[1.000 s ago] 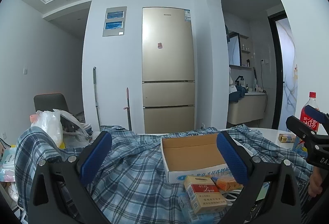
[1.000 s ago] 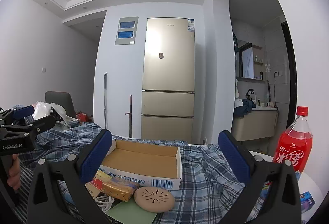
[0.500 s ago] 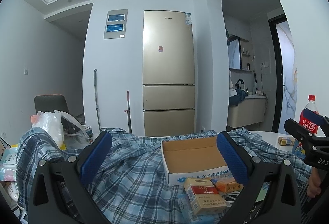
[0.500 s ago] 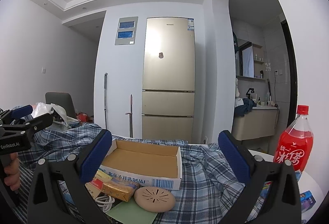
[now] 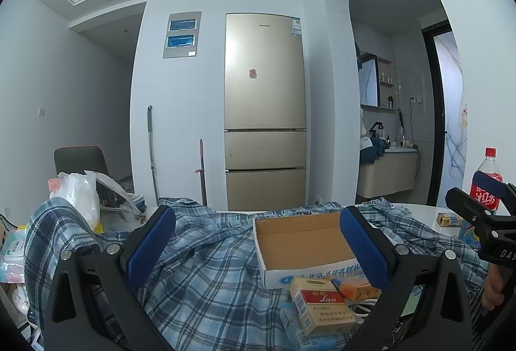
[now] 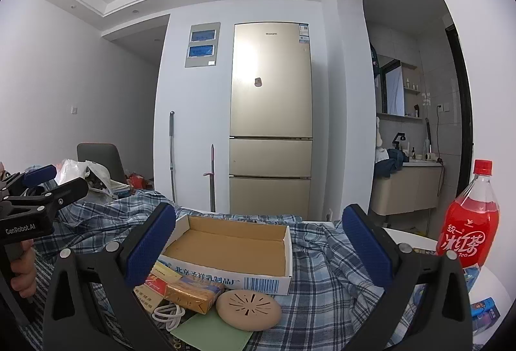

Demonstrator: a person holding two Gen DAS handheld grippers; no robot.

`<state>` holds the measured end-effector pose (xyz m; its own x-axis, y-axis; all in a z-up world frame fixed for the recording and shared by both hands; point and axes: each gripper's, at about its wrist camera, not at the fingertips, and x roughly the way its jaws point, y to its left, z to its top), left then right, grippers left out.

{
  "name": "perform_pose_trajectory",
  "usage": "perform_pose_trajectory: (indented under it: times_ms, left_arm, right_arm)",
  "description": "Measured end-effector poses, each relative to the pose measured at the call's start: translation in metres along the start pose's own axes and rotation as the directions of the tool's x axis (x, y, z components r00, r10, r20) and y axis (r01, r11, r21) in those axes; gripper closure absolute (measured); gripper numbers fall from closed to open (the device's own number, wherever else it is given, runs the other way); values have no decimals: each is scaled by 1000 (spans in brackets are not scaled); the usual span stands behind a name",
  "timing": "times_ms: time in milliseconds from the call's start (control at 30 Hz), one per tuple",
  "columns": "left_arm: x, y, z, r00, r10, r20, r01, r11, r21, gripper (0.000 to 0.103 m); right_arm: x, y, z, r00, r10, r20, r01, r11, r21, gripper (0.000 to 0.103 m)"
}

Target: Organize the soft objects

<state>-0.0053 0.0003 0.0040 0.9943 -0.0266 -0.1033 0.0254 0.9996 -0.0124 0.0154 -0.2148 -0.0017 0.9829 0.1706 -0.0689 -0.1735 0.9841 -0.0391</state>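
One blue plaid shirt [image 5: 206, 260] lies crumpled over the white table [image 5: 419, 209], spreading from its left edge to near its right edge. On the shirt sits one open cardboard box [image 6: 235, 251], with nothing in it. In front of the box, toward the near edge, lie one red and gold cigarette pack [image 5: 319, 302], one gold foil packet [image 6: 193, 289], one round beige disc [image 6: 248, 309], one coiled white cable [image 6: 167, 314] and one green sheet [image 6: 213, 333]. One red tea bottle [image 6: 467, 228] stands upright near the table's right edge. The left gripper [image 5: 258, 248] and the right gripper [image 6: 258, 248] both hang above the shirt with jaws spread wide, gripping nothing. One gold refrigerator [image 6: 271, 119] stands against the far wall.
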Motion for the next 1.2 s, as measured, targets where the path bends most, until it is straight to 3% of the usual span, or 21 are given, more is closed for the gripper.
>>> perform_pose_trajectory:
  times_ms: [1000,1100,1200]
  left_arm:
    - [3,-3,0,1000,0,7,0,1000,18,0]
    - [7,1,0,999,-27,-24,27,1000,-4,0]
    - [13,7,2,998,-6,-56,4,1000,-27,0]
  right_arm:
    - [2,5,3,1000,-20,-8,20,1000,-21,0]
    - [0,4,3,999,-46,4,46,999,-12,0]
    - [-2,0,5,997,-70,14,70,998,6,0]
